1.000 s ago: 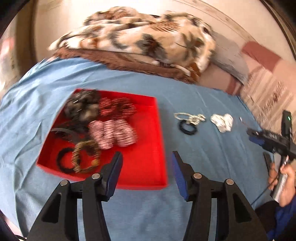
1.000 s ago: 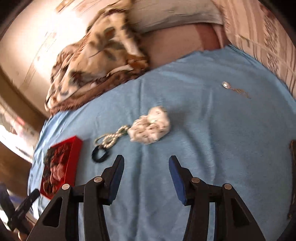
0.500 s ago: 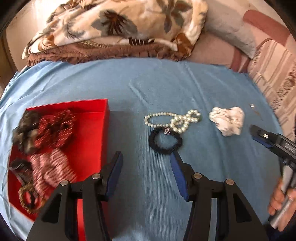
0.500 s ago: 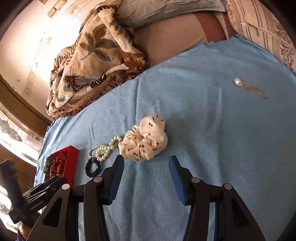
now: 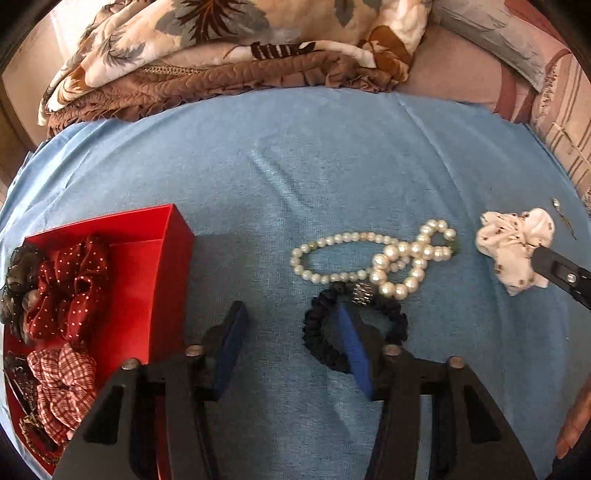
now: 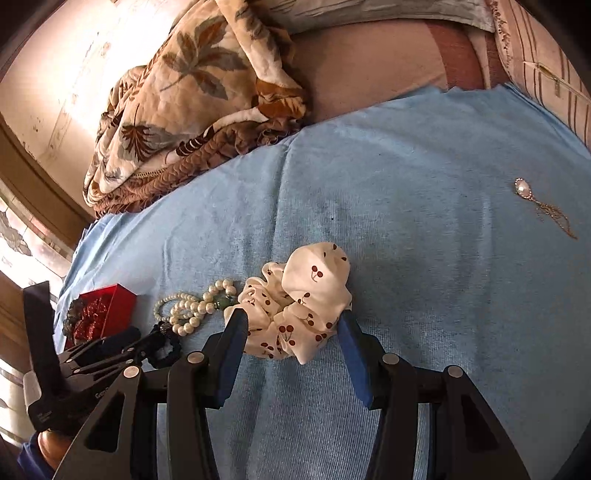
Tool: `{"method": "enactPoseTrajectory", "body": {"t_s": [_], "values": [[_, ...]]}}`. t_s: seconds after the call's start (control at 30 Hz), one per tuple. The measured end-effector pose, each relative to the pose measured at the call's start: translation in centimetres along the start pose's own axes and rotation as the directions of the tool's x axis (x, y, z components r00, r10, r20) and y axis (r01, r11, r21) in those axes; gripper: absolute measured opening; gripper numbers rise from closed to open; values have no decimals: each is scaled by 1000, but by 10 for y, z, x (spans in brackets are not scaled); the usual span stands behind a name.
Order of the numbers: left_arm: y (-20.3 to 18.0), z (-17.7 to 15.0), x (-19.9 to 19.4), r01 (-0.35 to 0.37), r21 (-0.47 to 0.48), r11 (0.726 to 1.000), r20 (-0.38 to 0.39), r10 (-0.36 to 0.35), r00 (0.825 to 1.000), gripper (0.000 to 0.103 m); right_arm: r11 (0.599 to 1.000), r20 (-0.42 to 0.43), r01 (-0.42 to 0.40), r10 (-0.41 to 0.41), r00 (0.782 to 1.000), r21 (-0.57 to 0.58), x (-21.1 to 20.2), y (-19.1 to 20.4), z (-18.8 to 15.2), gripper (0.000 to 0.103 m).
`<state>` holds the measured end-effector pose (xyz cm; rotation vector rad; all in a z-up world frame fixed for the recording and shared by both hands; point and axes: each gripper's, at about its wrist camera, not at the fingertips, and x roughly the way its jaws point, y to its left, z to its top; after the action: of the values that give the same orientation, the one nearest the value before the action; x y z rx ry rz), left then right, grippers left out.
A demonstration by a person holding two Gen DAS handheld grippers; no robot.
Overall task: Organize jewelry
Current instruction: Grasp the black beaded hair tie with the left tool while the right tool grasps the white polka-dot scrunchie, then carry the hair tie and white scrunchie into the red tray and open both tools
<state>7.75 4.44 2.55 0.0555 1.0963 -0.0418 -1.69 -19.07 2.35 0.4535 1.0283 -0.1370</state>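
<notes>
A black scrunchie (image 5: 317,343) lies on the blue cloth just below a pearl necklace (image 5: 369,258). My left gripper (image 5: 290,314) is down on it with its jaws closing. Its right finger stands inside the ring, and the ring's left arc lies between the pads, which do not both press on it. My right gripper (image 6: 291,321) is open and straddles a white cherry-print scrunchie (image 6: 306,295), also seen in the left wrist view (image 5: 513,243). The red box (image 5: 147,280) at the left holds several scrunchies. A pearl pendant (image 6: 524,190) lies far right.
A folded floral quilt (image 5: 221,44) and a grey pillow (image 5: 491,33) lie at the back edge of the blue cloth (image 5: 295,155). Striped fabric (image 5: 569,122) borders the right side. A person's hand (image 6: 48,443) holds the left gripper's handle.
My left gripper swung right from above the red box, came down over the black scrunchie, and its jaws narrowed. My right gripper sank toward the white scrunchie, which now lies between its fingers.
</notes>
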Motion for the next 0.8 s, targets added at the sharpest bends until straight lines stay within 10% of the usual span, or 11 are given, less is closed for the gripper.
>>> {"method": "enactPoseTrajectory", "body": {"t_s": [0.07, 0.1, 0.2, 0.8], "values": [[-3, -3, -3, -1, 14, 1000, 0, 1, 1000, 7, 1000, -10, -7, 7, 1000, 9, 2, -2, -1, 42], [-5, -4, -5, 7, 13, 1000, -5, -7, 1000, 8, 1000, -19, -15, 15, 1000, 15, 3, -3, 0, 24], [-7, -9, -15, 45, 2, 999, -1, -45, 999, 8, 998, -22, -42, 43, 999, 56, 1, -8, -1, 12], [13, -61, -127, 260, -59, 964, 117, -252, 961, 8, 994, 78, -109, 107, 991, 23, -58, 30, -20, 9]]}}
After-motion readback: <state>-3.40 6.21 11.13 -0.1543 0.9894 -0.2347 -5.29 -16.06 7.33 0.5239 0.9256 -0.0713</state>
